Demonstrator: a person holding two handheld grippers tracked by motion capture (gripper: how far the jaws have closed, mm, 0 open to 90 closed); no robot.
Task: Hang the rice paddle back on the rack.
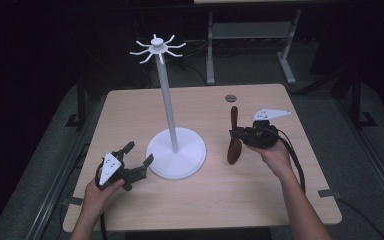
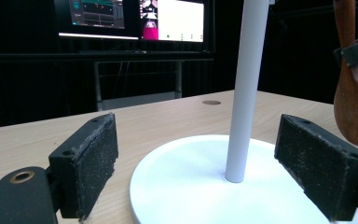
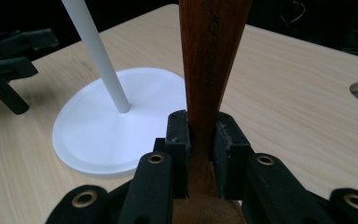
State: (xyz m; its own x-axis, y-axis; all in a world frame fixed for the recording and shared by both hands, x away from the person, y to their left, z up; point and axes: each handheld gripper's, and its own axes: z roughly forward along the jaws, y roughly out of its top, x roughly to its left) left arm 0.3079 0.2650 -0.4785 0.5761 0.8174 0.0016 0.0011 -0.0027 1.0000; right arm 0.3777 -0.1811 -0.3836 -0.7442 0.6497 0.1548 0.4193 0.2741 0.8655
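Observation:
A white stand with a round base, a tall pole and a ring of hooks on top stands mid-table. My right gripper is shut on the handle of a brown wooden spoon, held upright to the right of the base, bowl end down. The spoon's bowl shows at the right of the left gripper view. My left gripper rests open at the base's left edge, its pads wide apart and nothing between them.
The light wooden table has a round grommet near its far edge. Beyond the table are a metal desk frame and lit screens in a dark room. Cables trail from both grippers toward the near edge.

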